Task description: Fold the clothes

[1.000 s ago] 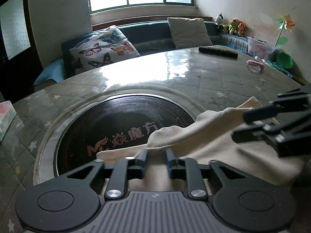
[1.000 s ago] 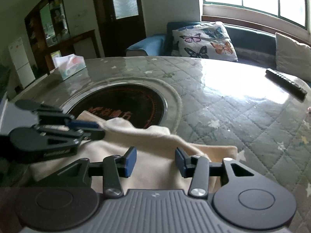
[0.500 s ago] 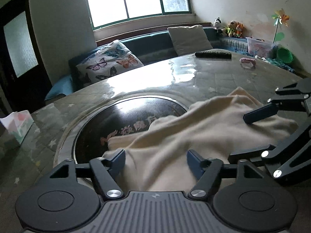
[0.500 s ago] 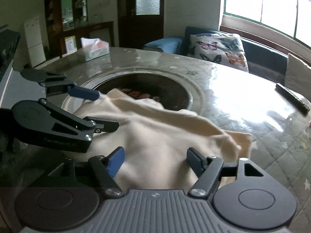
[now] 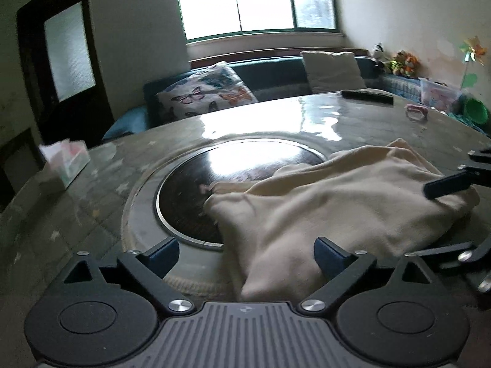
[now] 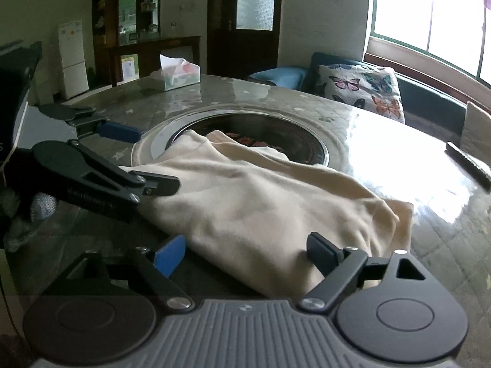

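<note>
The far half of the desk [image 5: 276, 116] lies bare and passable. A tissue box [image 6: 178, 72], a remote [image 5: 366, 95] and a cream garment [image 6: 260, 208] stand as obstacles.

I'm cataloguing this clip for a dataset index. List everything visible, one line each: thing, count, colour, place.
garment: one, cream, rumpled on the table, partly over the dark round inset
table: one, greenish quilted top under a glossy cover
round inset: one, dark, table centre
tissue box: one, pale, far table edge
remote: one, black, far table edge
butterfly cushion: one, white, on the bench
plain cushion: one, beige, under the window
soft toys: several, mixed colours, bench corner
fridge: one, white, back room
left tongs: open, garment edge between them
right tongs: open, garment edge between them
</note>
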`<action>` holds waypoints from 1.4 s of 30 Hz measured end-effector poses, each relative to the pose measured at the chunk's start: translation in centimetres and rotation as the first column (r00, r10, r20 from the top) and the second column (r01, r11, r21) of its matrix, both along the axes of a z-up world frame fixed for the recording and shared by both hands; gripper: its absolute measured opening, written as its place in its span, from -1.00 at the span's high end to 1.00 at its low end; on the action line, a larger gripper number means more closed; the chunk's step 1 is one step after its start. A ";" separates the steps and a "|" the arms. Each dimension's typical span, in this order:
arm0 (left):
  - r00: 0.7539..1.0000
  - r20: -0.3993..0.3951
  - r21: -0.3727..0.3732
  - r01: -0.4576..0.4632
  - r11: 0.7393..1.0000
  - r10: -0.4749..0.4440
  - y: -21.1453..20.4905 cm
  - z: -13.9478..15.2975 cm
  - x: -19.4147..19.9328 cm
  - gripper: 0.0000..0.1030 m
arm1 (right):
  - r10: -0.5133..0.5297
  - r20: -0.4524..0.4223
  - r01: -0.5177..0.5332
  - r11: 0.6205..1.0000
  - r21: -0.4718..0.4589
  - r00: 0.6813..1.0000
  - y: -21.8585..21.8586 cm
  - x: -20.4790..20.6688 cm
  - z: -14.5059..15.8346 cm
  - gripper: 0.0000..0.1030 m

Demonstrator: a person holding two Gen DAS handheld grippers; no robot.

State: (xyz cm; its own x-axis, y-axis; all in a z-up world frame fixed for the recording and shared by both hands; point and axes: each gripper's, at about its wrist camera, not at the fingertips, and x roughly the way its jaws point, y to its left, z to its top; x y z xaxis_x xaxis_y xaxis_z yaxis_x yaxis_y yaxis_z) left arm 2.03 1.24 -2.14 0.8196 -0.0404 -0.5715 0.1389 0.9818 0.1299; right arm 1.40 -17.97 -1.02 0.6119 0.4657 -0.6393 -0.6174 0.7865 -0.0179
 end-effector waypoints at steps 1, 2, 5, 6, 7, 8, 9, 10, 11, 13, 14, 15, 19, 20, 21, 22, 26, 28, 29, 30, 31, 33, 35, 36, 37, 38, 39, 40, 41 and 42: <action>1.000 -0.003 -0.004 -0.009 1.000 0.009 0.3 -0.1 0.0 -0.91 | -0.009 -0.010 0.009 1.000 0.010 1.000 -0.4 0.0 -0.1 -0.72; 1.000 -0.004 -0.008 -0.013 1.000 0.013 0.5 -0.1 -0.1 -0.91 | -0.019 -0.019 0.020 1.000 0.019 1.000 -0.9 0.1 -0.1 -0.72; 1.000 -0.004 -0.015 -0.024 1.000 0.024 0.9 0.0 -0.2 -0.94 | -0.057 -0.037 0.058 0.998 0.027 0.998 -2.4 0.2 -0.2 -0.72; 1.000 -0.002 -0.017 -0.026 1.000 0.026 0.9 0.1 -0.3 -0.95 | -0.065 -0.042 0.066 0.997 0.035 0.997 -2.8 0.1 -0.1 -0.72; 1.000 0.000 -0.019 -0.029 0.999 0.029 0.9 0.2 -0.3 -0.95 | -0.072 -0.046 0.074 0.996 0.043 0.996 -3.2 0.1 0.0 -0.72; 1.000 0.002 -0.020 -0.031 0.999 0.031 1.0 0.3 -0.3 -0.95 | -0.080 -0.051 0.082 0.995 0.051 0.996 -3.6 0.1 0.2 -0.72; 0.999 0.001 -0.022 -0.034 0.999 0.034 1.0 0.3 -0.3 -0.97 | -0.087 -0.055 0.090 0.994 0.059 0.995 -4.0 0.1 0.3 -0.72; 0.999 -0.003 -0.024 -0.036 0.999 0.036 1.1 0.2 -0.2 -0.99 | -0.090 -0.057 0.094 0.994 0.061 0.994 -4.2 0.0 0.3 -0.72; 0.999 -0.008 -0.026 -0.038 0.999 0.038 1.2 0.1 -0.2 -1.00 | -0.097 -0.064 0.101 0.993 0.059 0.993 -4.4 0.1 0.3 -0.72; 0.999 -0.015 -0.035 -0.040 0.999 0.040 1.3 0.0 -0.2 -1.00 | -0.106 -0.071 0.109 0.993 0.048 0.992 -4.8 0.2 0.1 -0.73; 0.999 -0.014 -0.036 -0.041 0.999 0.040 1.4 0.2 -0.2 -1.00 | -0.106 -0.070 0.109 0.993 0.050 0.992 -4.9 0.2 0.2 -0.72; 0.999 -0.012 -0.037 -0.042 0.998 0.041 1.4 0.3 -0.2 -1.00 | -0.105 -0.070 0.109 0.992 0.056 0.992 -5.0 0.3 0.4 -0.72; 0.998 0.003 -0.033 -0.055 0.998 0.055 1.4 1.0 0.6 -1.00 | -0.096 -0.052 0.101 0.990 0.097 0.994 -5.0 1.3 1.5 -0.72; 0.998 0.002 -0.032 -0.061 0.998 0.061 1.5 1.0 1.0 -1.00 | -0.095 -0.054 0.101 0.990 0.100 0.994 -4.9 1.8 1.5 -0.73; 0.998 -0.004 -0.030 -0.069 0.997 0.069 1.6 0.9 1.4 -1.00 | -0.095 -0.056 0.100 0.990 0.104 0.994 -4.7 2.3 1.5 -0.73; 0.997 -0.010 -0.027 -0.077 0.997 0.077 1.7 0.8 1.8 -1.00 | -0.094 -0.058 0.100 0.989 0.107 0.994 -4.5 2.9 1.5 -0.73; 0.993 -0.039 -0.008 -0.109 0.994 0.109 2.2 0.2 3.5 -1.00 | -0.091 -0.115 0.105 0.987 0.119 0.989 -4.0 5.1 0.5 -0.73; 0.992 -0.058 -0.002 -0.114 0.994 0.113 2.6 -0.3 4.0 -1.00 | -0.093 -0.121 0.107 0.988 0.111 0.988 -3.9 5.6 0.1 -0.74; 0.992 -0.061 -0.008 -0.110 0.994 0.110 2.8 -0.3 4.1 -1.00 | -0.091 -0.118 0.104 0.989 0.107 0.989 -3.9 5.7 0.0 -0.74; 0.992 -0.063 -0.012 -0.108 0.994 0.107 2.9 -0.3 4.3 -1.00 | -0.091 -0.119 0.104 0.989 0.104 0.989 -4.0 5.7 0.2 -0.73; 0.993 -0.056 -0.010 -0.107 0.994 0.106 2.9 -0.1 4.4 -1.00 | -0.091 -0.119 0.103 0.989 0.102 0.989 -4.0 5.8 0.3 -0.73; 0.994 -0.042 -0.006 -0.106 0.994 0.105 2.8 0.2 4.7 -1.00 | -0.094 -0.111 0.106 0.988 0.110 0.989 -4.2 6.0 0.8 -0.73; 0.993 -0.043 -0.006 -0.110 0.994 0.109 2.7 0.3 5.3 -1.00 | -0.097 -0.106 0.110 0.987 0.118 0.990 -4.3 6.4 1.1 -0.73; 0.993 -0.046 -0.005 -0.111 0.994 0.111 2.6 0.3 5.6 -1.00 | -0.103 -0.107 0.116 0.986 0.119 0.989 -4.3 6.9 1.1 -0.74; 0.992 -0.049 -0.003 -0.113 0.994 0.113 2.5 0.3 6.0 -1.00 | -0.108 -0.112 0.121 0.986 0.118 0.988 -4.3 7.4 1.0 -0.74; 0.992 -0.054 0.001 -0.116 0.993 0.116 2.5 0.1 6.3 -1.00 | -0.110 -0.121 0.125 0.985 0.117 0.987 -4.2 7.9 0.8 -0.74; 0.991 -0.059 0.005 -0.119 0.993 0.119 2.6 0.0 6.7 -1.00 | -0.113 -0.130 0.129 0.985 0.116 0.985 -4.1 8.4 0.6 -0.74; 0.991 -0.064 0.001 -0.121 0.993 0.121 2.6 0.0 6.9 -1.00 | -0.122 -0.143 0.138 0.984 0.111 0.982 -4.1 8.9 0.3 -0.74; 0.990 -0.069 -0.003 -0.123 0.992 0.122 2.7 -0.1 7.0 -1.00 | -0.126 -0.147 0.142 0.984 0.108 0.981 -4.1 9.1 0.2 -0.74; 0.990 -0.072 -0.007 -0.124 0.992 0.123 2.7 -0.1 7.2 -1.00 | -0.130 -0.151 0.147 0.984 0.106 0.980 -4.1 9.3 0.1 -0.74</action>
